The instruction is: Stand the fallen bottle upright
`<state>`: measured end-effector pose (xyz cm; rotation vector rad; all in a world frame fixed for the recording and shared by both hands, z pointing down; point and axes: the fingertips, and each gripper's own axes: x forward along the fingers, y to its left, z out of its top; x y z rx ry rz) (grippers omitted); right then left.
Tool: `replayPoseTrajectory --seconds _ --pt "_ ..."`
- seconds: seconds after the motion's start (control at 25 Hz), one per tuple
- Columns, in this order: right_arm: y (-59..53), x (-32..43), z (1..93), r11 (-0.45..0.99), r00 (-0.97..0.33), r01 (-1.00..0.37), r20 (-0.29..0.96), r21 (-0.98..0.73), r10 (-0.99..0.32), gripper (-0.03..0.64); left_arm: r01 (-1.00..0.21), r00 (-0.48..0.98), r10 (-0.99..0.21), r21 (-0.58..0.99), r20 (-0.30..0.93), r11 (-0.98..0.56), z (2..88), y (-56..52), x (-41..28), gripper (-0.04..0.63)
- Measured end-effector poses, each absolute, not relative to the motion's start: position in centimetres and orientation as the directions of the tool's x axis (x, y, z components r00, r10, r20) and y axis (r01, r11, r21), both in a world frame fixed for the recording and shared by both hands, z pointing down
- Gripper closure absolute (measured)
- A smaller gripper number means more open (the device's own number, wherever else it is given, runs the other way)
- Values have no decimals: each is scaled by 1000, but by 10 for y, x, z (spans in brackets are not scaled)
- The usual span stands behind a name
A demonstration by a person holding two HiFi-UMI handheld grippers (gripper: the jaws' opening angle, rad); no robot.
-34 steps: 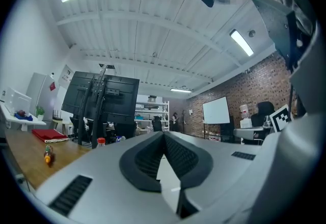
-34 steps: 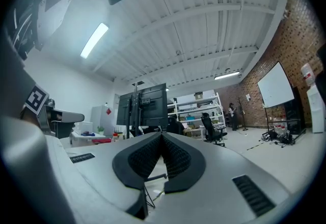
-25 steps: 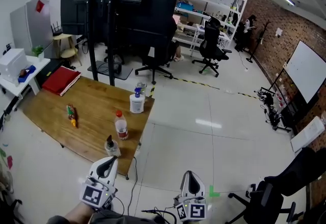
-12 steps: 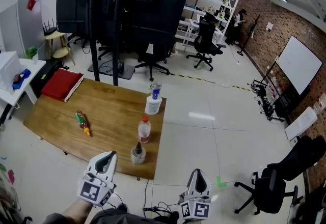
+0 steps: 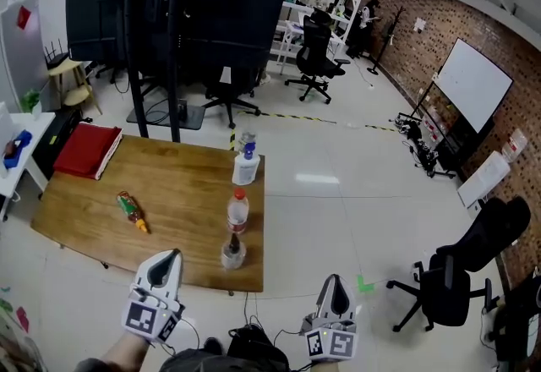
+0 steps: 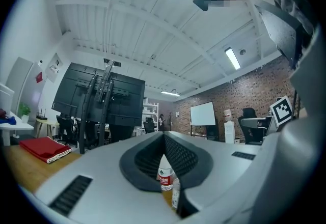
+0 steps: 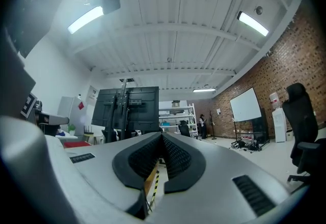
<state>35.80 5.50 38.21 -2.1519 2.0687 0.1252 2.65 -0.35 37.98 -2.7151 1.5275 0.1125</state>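
My left gripper (image 5: pixel 170 255) and right gripper (image 5: pixel 332 280) are the same build: pale grey moulded shells, each tapering to a rounded nose at the jaws. Behind the jaws each carries a cube (image 5: pixel 150 320) faced with black-and-white square markers, and thin black cables (image 5: pixel 193 335) run off from the ends farthest from the jaws. In the gripper views the pads (image 6: pixel 146 159) are black and finely ribbed, set in a dark teardrop-shaped surround. A short slotted black vent (image 6: pixel 69 193) sits in the shell on either side of the jaws.
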Motion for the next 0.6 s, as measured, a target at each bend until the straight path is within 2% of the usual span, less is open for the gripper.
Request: replayPoseTrajectory --seconds 0.28,0.6 --pt "24 360 388 5 7 -997 -169 -71 -986 606 -861 507 -860 10 -60 -509 381 -16 42 561" --pt "6 396 374 36 -16 -994 -187 -105 -982 606 -876 481 -874 10 -70 -483 357 -32 77 561"
